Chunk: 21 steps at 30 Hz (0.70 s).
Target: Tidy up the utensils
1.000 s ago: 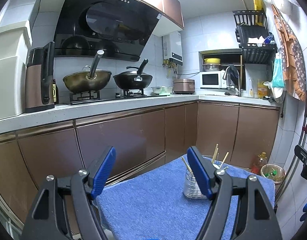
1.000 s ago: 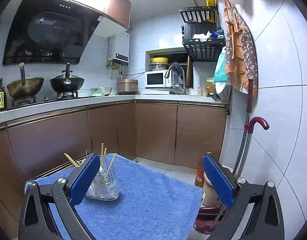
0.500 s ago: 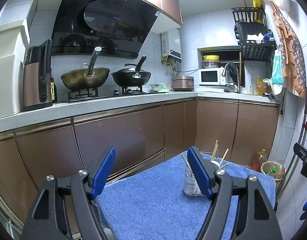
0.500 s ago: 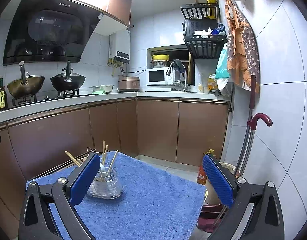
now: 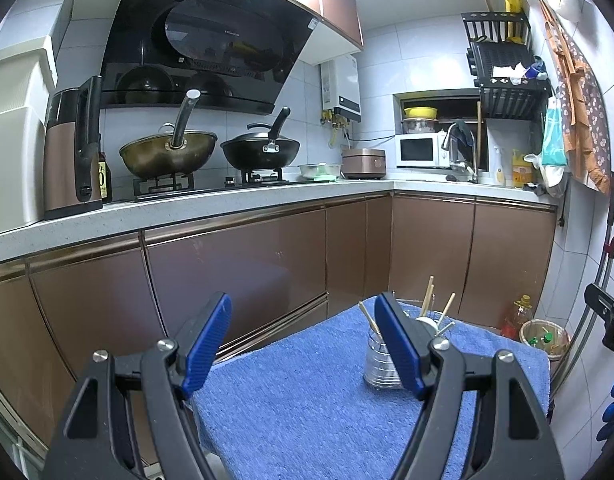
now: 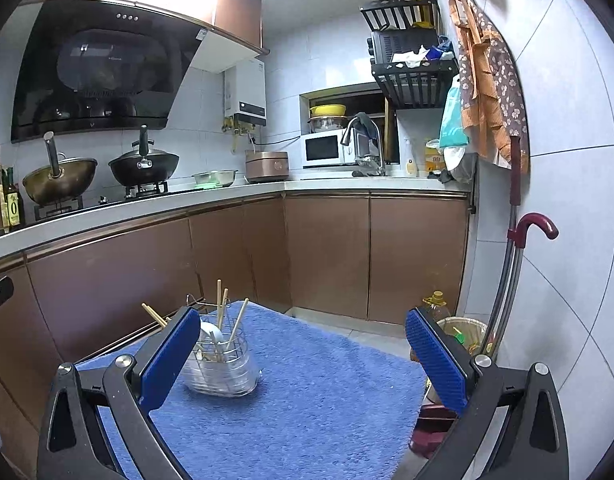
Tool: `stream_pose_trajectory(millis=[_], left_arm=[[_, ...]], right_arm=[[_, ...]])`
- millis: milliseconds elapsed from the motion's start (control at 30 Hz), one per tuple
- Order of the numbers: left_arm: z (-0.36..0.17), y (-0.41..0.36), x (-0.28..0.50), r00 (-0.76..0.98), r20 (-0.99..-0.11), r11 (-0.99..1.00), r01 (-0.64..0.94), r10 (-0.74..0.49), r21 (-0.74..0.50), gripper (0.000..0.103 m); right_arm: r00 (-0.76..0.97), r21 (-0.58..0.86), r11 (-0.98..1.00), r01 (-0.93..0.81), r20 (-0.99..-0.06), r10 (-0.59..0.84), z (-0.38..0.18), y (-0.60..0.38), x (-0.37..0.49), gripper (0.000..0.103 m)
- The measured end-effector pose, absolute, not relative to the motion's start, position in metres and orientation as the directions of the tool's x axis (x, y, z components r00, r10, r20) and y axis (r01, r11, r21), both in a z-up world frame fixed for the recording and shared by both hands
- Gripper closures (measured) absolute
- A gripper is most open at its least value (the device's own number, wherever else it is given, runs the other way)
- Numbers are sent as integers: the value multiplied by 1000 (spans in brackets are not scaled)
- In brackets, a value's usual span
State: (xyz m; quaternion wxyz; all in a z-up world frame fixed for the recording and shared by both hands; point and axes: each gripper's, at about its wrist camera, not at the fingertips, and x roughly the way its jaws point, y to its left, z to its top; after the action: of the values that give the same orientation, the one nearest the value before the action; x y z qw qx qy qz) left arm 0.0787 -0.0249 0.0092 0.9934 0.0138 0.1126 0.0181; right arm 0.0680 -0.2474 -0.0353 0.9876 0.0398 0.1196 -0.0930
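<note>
A clear utensil holder [image 6: 223,368] with a wire insert stands on a blue towel-covered table [image 6: 307,400]. Wooden chopsticks [image 6: 219,310] and a white spoon [image 6: 209,330] stick up out of it. In the left wrist view the same holder [image 5: 381,364] sits partly hidden behind the right blue finger. My left gripper [image 5: 303,344] hovers open above the towel [image 5: 307,400], holding nothing. My right gripper [image 6: 303,356] is also open and empty, with the holder just behind its left finger.
Brown cabinets and a white counter [image 5: 227,200] run along the back, carrying two woks [image 5: 167,156], a kettle [image 5: 73,148] and a microwave [image 5: 419,150]. A bin [image 6: 463,332], an oil bottle [image 6: 437,304] and a cane [image 6: 523,248] stand by the right wall. A gloved hand [image 5: 613,412] shows at the right edge.
Both cameras have lifted and drawn back slightly, so the holder and towel sit lower and a bit farther off. Both grippers stay open and empty.
</note>
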Motion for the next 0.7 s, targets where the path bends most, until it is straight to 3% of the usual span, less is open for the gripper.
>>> stream_pose_trajectory(millis=[700], left_arm=[[8,-24,76,971,-238,1000,-10,14,21,30]], right_arm=[[952,54,980,193,-250,-174,-36,-249,67,0]])
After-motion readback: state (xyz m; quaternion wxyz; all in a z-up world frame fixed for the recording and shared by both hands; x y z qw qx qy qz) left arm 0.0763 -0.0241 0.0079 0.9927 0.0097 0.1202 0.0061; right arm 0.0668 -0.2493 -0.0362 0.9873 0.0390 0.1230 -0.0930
